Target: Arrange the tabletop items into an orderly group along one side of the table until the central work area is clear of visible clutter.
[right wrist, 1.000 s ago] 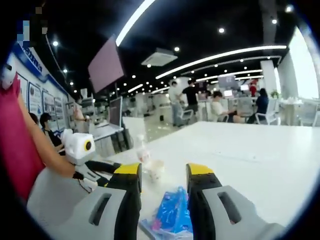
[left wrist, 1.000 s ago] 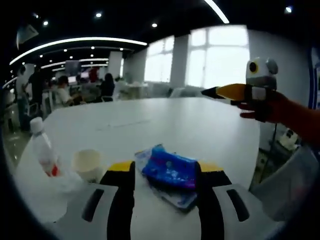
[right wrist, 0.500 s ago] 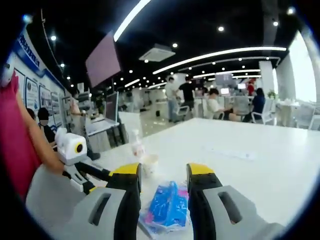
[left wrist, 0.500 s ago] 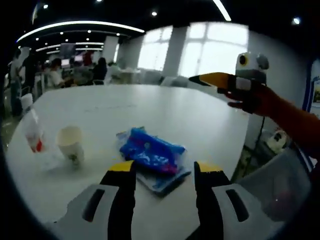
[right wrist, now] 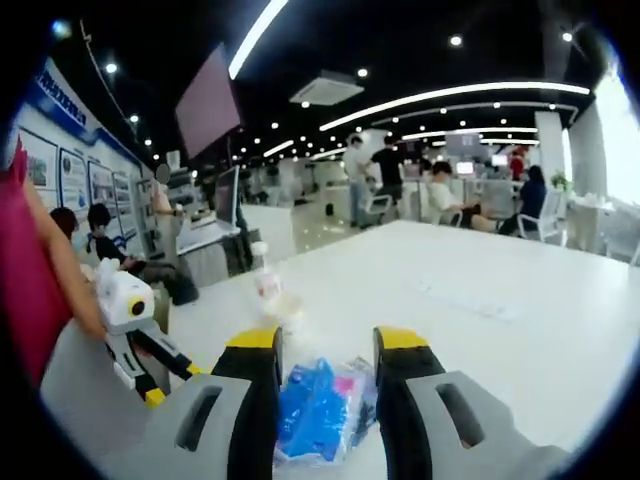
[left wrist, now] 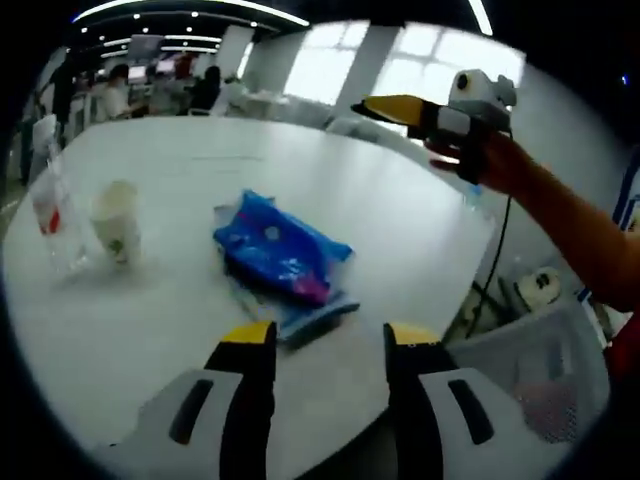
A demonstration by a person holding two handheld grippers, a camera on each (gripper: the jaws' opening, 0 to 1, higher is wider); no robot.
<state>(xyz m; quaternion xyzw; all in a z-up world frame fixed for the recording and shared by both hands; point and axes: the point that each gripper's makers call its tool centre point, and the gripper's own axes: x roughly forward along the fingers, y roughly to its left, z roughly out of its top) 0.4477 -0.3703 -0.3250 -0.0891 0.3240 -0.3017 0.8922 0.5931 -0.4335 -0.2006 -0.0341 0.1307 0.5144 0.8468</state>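
Left gripper view: left gripper (left wrist: 322, 345) above the near edge of the white table (left wrist: 380, 230), jaws apart, nothing between them. Blue packet (left wrist: 280, 258) lies just ahead on the tabletop, near that edge. Paper cup (left wrist: 116, 221) and plastic bottle (left wrist: 52, 205) stand side by side toward the left edge. Right gripper (left wrist: 400, 107) held in a hand above the far right edge; grip state unclear there.

Right gripper view: jaws spread, empty, blue packet beyond them. Left gripper at left.

Bright blue crinkled plastic packet (left wrist: 282, 258) with pink patch, over pale translucent wrapper. Cream paper cup (left wrist: 115, 220) with faint dark print. Clear plastic bottle (left wrist: 48, 205) with red label. Plain white tabletop (left wrist: 400, 240). Yellow-tipped black jaws.
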